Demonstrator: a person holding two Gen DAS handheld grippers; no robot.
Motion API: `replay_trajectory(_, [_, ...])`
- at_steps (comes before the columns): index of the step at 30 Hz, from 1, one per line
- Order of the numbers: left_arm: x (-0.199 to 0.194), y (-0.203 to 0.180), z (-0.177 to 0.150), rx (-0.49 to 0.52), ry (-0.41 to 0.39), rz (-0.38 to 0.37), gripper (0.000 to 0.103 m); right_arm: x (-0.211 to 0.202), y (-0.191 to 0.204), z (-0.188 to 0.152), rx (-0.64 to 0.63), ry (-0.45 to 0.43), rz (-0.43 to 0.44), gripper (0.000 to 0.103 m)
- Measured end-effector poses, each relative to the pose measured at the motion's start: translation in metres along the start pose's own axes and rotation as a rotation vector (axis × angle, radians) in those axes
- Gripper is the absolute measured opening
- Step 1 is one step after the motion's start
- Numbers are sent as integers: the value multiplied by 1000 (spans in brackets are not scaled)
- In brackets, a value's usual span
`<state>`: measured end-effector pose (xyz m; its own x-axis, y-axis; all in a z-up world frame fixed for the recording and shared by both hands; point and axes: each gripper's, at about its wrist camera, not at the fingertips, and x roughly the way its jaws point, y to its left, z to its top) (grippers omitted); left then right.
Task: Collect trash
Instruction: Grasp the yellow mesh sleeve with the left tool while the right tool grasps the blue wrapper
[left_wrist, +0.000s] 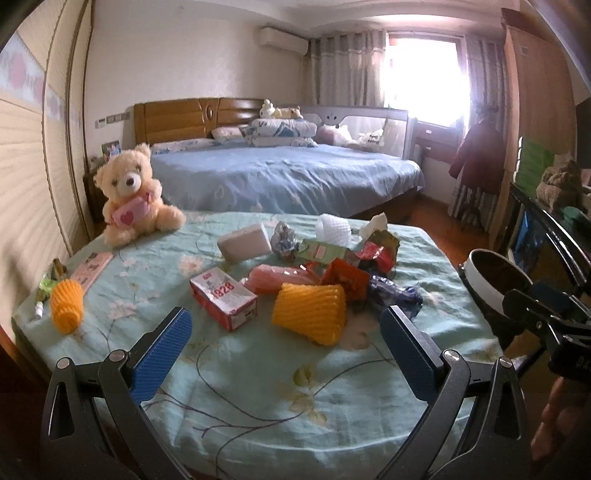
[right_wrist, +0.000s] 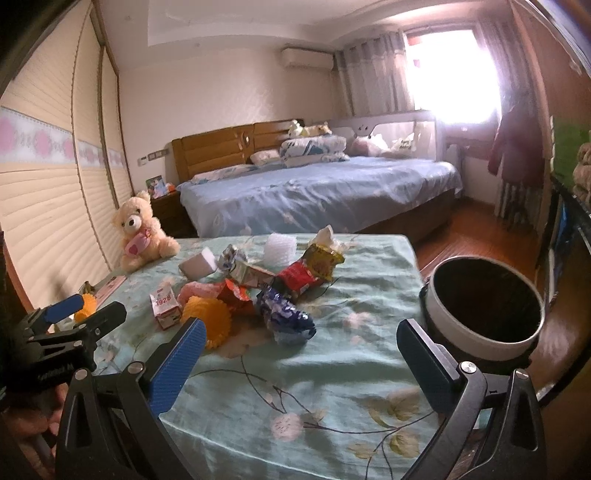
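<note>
Trash lies heaped on a table with a floral green cloth (left_wrist: 236, 376): an orange foam net (left_wrist: 310, 314), a red-and-white carton (left_wrist: 223, 297), a pink foam net (left_wrist: 277, 278), red snack wrappers (left_wrist: 347, 280), a blue wrapper (right_wrist: 286, 317) and a white foam net (right_wrist: 279, 249). A second orange net (left_wrist: 67, 304) sits apart at the left. My left gripper (left_wrist: 286, 332) is open, hovering just short of the orange net. My right gripper (right_wrist: 301, 347) is open near the blue wrapper. A white bin with a dark inside (right_wrist: 454, 332) stands off the table's right edge.
A teddy bear (left_wrist: 129, 197) sits at the table's far left corner, beside a white block (left_wrist: 243, 242). A bed with blue sheets (left_wrist: 288, 177) lies beyond. A dark cabinet with clutter (left_wrist: 546, 229) lines the right side. Wooden floor (right_wrist: 465, 229) shows past the bin.
</note>
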<state>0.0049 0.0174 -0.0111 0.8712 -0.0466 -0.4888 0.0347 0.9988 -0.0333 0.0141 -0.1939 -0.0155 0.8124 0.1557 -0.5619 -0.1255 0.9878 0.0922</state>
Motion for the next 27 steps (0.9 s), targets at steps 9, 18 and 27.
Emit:
replay_trajectory(9, [37,7,-3,-2,112,-19,103,44,-14,-3,2,95,49,102])
replay_trajectory(18, [90,-5,-11,30,227,-64,93,105,-22,3,-4,189,101,89])
replay_trajectory(27, [128,-17,-16,24,312,-136,49,157,-20,8,-28,263,150,75])
